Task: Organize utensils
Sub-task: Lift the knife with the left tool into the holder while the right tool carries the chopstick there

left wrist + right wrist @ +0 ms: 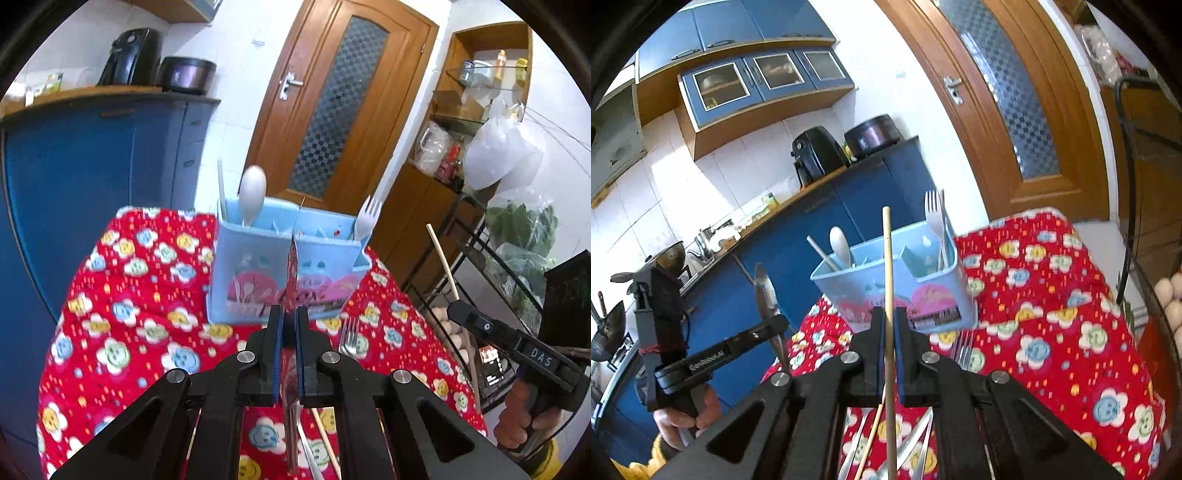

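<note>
Utensil caddy (288, 273) stood far on bench (122, 332); left tongs (290, 325) clamped spoon (291, 273), right tongs (889, 325) clamped chopstick (887, 266).

We see a red flowered cloth (140, 295) covering the tabletop. Beyond its far edge stands a wooden door (343, 103) with patterned glass. On the blue cabinet (92, 166) past its left edge sit a black air fryer (133, 55) and a dark cooker (188, 74).

Your cloth (122, 295) is red, dotted with blue, yellow and green flowers. The caddy (255, 258) is pale blue with a pink picture on its near face, holding a white spoon (253, 192) and white fork (367, 218). Cabinets (92, 177) on the left are deep blue; the far door (332, 92) is brown wood.
</note>
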A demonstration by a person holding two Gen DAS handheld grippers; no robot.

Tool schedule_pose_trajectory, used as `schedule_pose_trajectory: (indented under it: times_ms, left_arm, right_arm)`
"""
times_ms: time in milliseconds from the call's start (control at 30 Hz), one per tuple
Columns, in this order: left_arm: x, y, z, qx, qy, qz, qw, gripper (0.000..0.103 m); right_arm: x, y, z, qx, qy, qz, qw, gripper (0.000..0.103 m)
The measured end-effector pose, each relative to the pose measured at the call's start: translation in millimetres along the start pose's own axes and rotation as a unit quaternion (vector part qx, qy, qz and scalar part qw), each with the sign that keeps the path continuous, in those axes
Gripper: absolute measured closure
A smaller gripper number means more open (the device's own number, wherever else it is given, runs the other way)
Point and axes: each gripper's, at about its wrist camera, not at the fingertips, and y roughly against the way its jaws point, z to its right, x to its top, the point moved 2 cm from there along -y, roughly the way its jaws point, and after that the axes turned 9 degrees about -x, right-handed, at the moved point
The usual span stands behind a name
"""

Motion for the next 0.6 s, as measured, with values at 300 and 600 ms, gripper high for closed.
schedule_pose_trajectory:
  times_ms: [300,600]
  left_arm:
    - [56.7,7.2,13.7,0.018,-0.045,0.052,0.9974,0.097]
    - [124.5,6.7,24.2,0.038,-0.082,0.11,0.9898,0.097]
  right_arm:
    - [26.9,-13.5,-7.1,0.005,0.009,0.044,0.999,0.097]
    - [58.4,-43.3,-8.2,-0.002,0.017,0.073,0.997,0.097]
